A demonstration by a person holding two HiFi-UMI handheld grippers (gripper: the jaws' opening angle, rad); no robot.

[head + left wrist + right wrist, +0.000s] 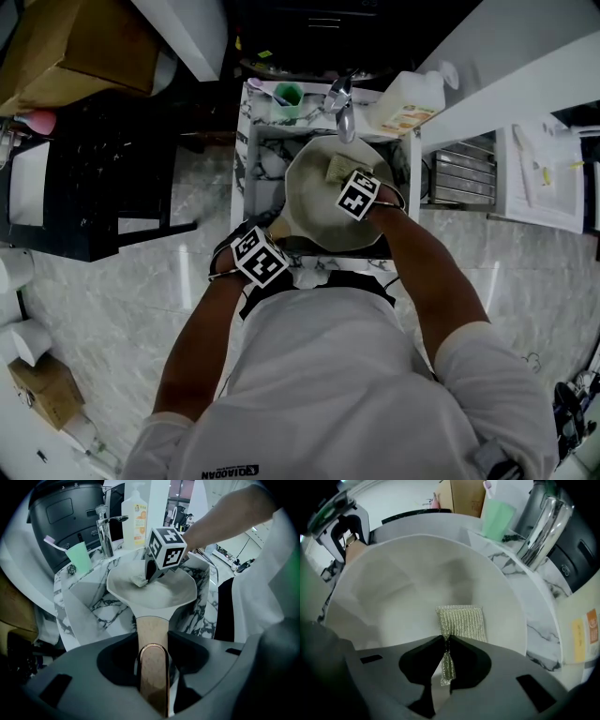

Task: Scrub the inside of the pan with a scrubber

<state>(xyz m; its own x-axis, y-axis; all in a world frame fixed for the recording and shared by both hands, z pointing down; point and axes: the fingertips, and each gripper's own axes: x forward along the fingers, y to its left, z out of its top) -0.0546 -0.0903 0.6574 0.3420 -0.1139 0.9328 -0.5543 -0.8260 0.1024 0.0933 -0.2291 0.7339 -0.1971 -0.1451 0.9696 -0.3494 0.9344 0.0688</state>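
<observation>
Items counted: one pan, one scrubber, two grippers, one faucet, one cup, one toothbrush, one soap bottle.

Pan (309, 214): white, sits within the marble sink (258, 159) basin, with its wooden handle (151, 630) pointing to the sink's near edge. Whether it touches the basin floor cannot be told.

Left gripper (152, 665): jaws closed tight on the handle near its copper-coloured end.

Right gripper (446, 644): jaws pinched on one edge of the scrubber (461, 620), a pale green mesh pad. The rest of the pad lies flat against the pan's inner wall, on the side toward the faucet.

Along the sink's far edge: faucet (340, 103) at the middle, its spout over the pan rim. Green cup (288, 96) with the toothbrush (52, 542) stands left of it, and the soap bottle (408, 103) at the far right corner.
</observation>
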